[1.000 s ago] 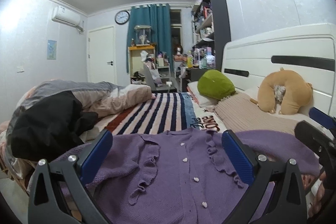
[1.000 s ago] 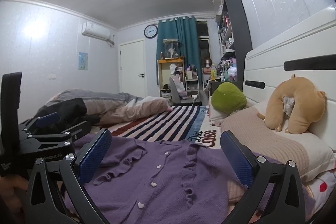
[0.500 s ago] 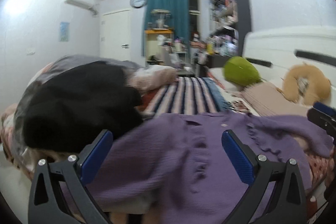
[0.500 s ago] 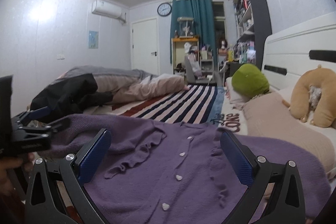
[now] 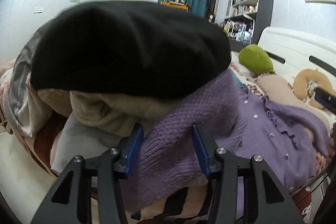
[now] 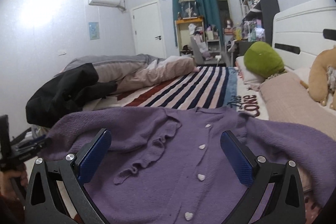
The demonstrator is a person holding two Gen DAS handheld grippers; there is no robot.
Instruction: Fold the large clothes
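Two grippers frame a purple knitted cardigan with heart-shaped buttons (image 6: pixel 189 161), spread front-up across the striped bed (image 6: pixel 184 91). The left gripper (image 5: pixel 168 144) has its blue fingers partly closed around the cardigan's sleeve edge, beside a black garment (image 5: pixel 130 45). The right gripper (image 6: pixel 166 152) hovers, fingers wide apart.

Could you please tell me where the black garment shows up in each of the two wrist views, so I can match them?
Left wrist view: the black garment fills the upper centre, close above the purple cardigan.
Right wrist view: the black garment lies small at the left, on the bed beyond the cardigan.
Shared landmark: the green pillow by the headboard.
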